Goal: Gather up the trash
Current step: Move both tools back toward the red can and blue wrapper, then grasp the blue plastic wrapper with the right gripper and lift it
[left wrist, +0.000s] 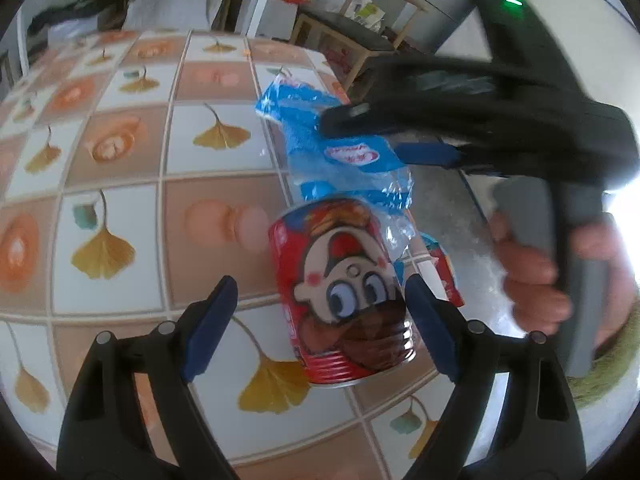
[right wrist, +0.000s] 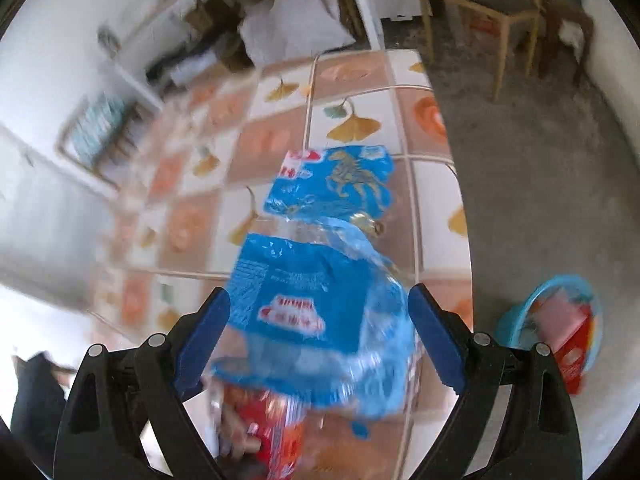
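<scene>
Red can (left wrist: 348, 292) with a cartoon face stands on the tiled table (left wrist: 120, 168), near the table's right edge, tilted a little in the fisheye. Left gripper (left wrist: 320, 316) is spread wide, blue pads either side of the can; the right pad looks just beside or touching the can wall, the left pad (left wrist: 212, 320) is apart from it. Not closed on anything.

Blue plastic wrapper (left wrist: 344, 152), crumpled, partly clear, lies just behind the can on its far side, touching or overlapping its top rim. Right gripper (left wrist: 360, 128) comes in from the right over the wrapper, held in a person's hand (left wrist: 532, 276). In the left wrist view its fingers are blurred; one dark finger lies across the wrapper.

Right wrist view: right gripper (right wrist: 320, 328) jaws stand wide apart, the blue wrapper (right wrist: 320, 288) filling the space between them. The pads do not appear to pinch it, though motion blur makes contact hard to judge. The red can (right wrist: 272, 432) shows low in the frame under the wrapper, blurred.

On the floor (right wrist: 540, 168) to the right of the table sits a blue basin (right wrist: 520, 320) with red and pink packaging inside. A wooden stool (right wrist: 480, 0) stands at the far end of the room.
</scene>
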`<state>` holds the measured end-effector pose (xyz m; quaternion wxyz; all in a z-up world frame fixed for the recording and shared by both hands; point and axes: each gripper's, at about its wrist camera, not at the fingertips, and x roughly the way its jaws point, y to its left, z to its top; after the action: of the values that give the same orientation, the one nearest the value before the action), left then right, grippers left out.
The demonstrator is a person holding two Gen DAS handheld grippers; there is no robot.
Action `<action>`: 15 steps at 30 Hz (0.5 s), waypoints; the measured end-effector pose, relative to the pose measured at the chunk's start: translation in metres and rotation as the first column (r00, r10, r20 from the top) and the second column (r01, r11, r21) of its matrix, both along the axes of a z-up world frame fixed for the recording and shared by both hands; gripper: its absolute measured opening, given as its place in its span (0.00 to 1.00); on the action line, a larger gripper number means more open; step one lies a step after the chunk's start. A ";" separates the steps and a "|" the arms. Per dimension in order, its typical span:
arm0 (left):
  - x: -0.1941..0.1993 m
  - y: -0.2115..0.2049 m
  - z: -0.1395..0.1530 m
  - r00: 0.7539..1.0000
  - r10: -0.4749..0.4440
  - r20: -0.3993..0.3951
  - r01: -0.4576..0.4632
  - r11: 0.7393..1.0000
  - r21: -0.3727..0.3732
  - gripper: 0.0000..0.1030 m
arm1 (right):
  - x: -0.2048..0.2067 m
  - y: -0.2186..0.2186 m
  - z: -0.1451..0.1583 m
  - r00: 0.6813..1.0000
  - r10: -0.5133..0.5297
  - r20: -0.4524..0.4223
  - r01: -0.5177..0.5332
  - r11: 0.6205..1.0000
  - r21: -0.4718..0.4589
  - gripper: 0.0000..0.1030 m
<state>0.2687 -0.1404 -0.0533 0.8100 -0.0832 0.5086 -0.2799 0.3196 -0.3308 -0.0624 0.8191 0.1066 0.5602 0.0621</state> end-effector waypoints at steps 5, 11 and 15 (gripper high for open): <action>0.008 0.002 -0.018 0.996 0.002 -0.095 -0.009 0.997 -0.079 0.69 | 0.004 -0.007 -0.027 0.997 -0.032 -0.072 0.032 0.999 0.008 0.57; 0.001 0.016 -0.023 0.996 0.026 -0.090 -0.035 0.995 -0.097 0.61 | -0.020 -0.035 -0.027 0.992 -0.103 -0.074 0.112 0.985 0.133 0.14; -0.013 0.035 -0.020 0.997 0.043 -0.061 -0.047 0.996 -0.073 0.61 | -0.041 -0.047 -0.024 0.990 -0.127 -0.064 0.137 0.971 0.194 0.08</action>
<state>0.2552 -0.1050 -0.0732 0.7969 -0.1332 0.5196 -0.2779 0.2782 -0.3776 -0.0866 0.7921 0.2260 0.5639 0.0602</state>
